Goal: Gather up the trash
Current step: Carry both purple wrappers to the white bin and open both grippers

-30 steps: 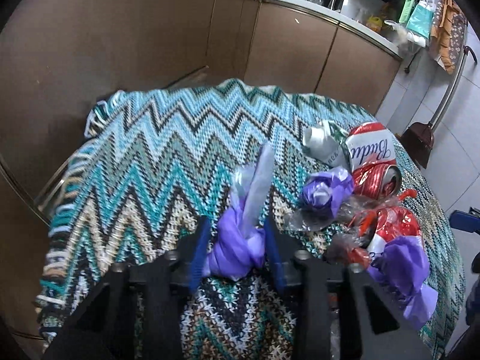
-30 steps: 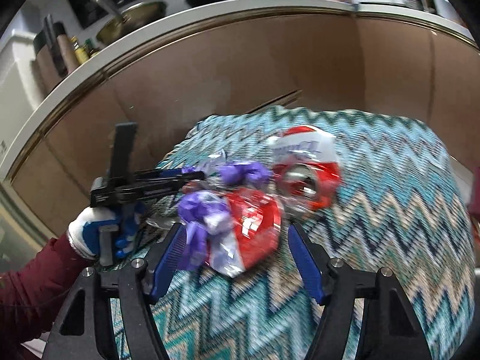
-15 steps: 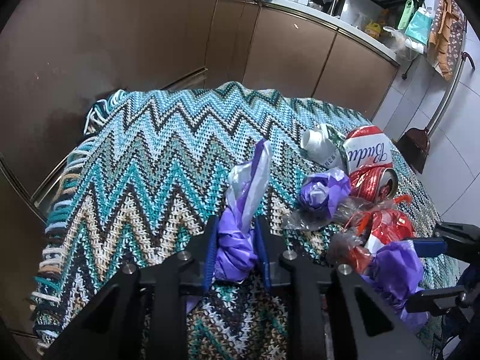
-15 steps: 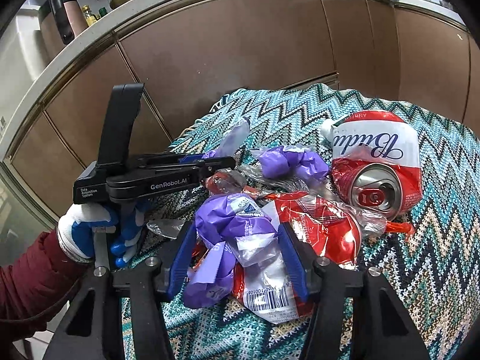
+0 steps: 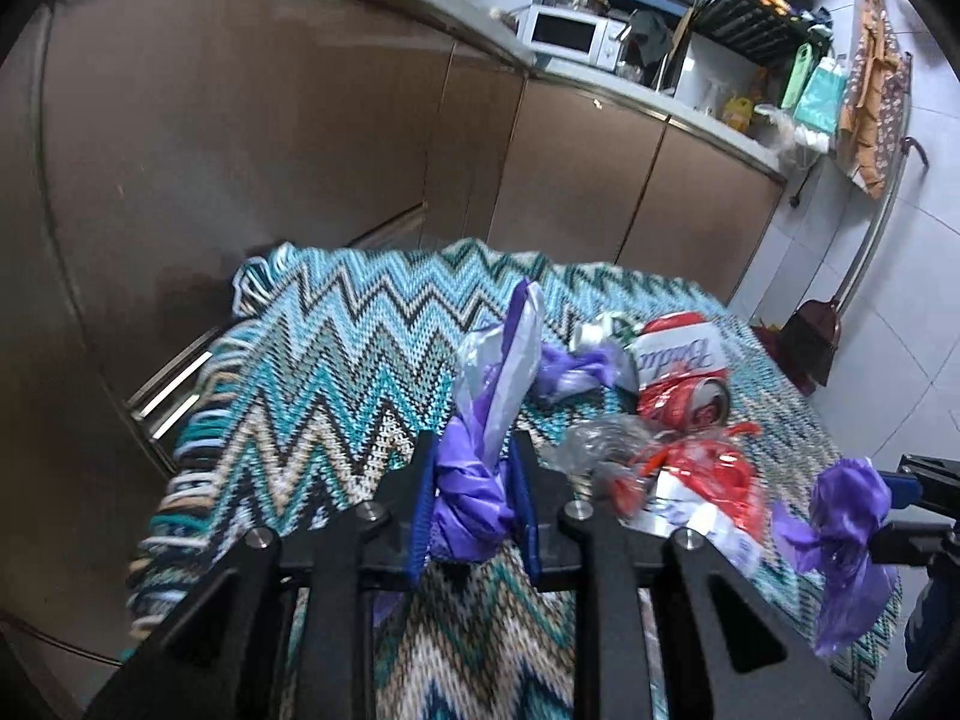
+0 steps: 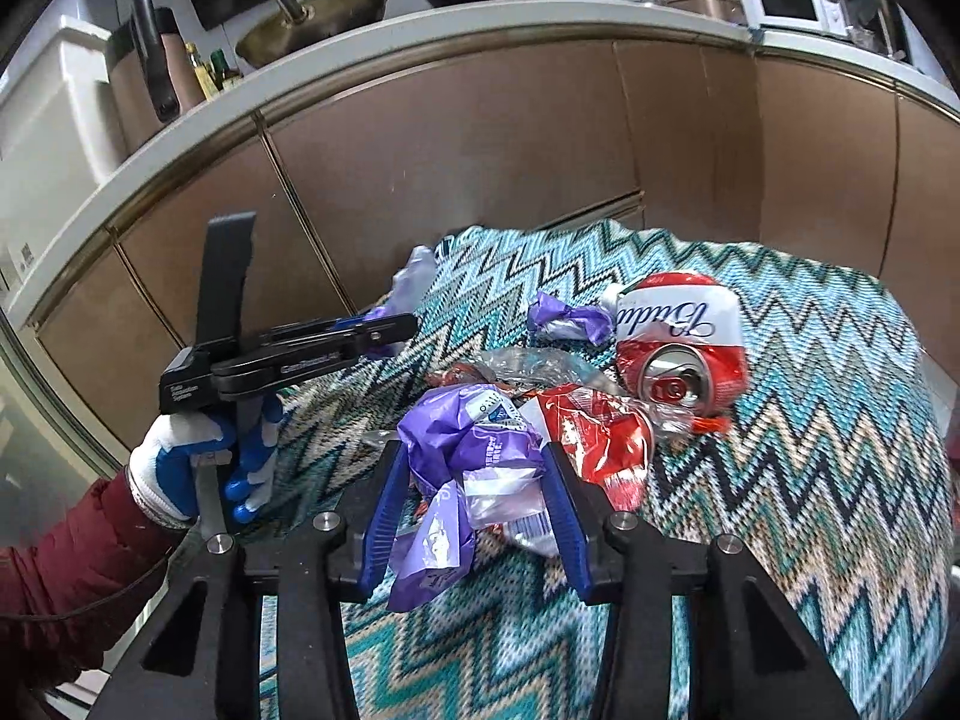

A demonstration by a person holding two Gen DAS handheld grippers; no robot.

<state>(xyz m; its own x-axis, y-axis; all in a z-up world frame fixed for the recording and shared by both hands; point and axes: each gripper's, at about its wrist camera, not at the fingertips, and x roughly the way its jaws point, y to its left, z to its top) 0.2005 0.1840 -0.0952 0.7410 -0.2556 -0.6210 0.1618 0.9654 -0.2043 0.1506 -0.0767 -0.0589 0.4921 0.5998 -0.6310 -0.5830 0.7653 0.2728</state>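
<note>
My left gripper [image 5: 473,461] is shut on a purple plastic wrapper [image 5: 474,498] whose pale end sticks up, held above the zigzag cloth [image 5: 336,372]. My right gripper [image 6: 471,468] is shut on a purple and clear wrapper [image 6: 468,450], lifted just over the cloth; it shows at the right edge of the left wrist view [image 5: 846,516]. On the cloth lie a crushed red and white beer can [image 6: 681,339], a red wrapper [image 6: 594,432], a small purple wrapper [image 6: 567,318] and clear plastic [image 6: 528,366].
Brown kitchen cabinets [image 6: 480,180] curve round the table close behind it. A counter with a sink [image 6: 312,12] and a microwave [image 5: 567,36] runs above them. A dustpan [image 5: 813,330] stands on the tiled floor to the right.
Both grippers have closed on their wrappers and lifted them off the cloth. The right gripper's purple wrapper has come away from the red wrapper, which stays on the table.
</note>
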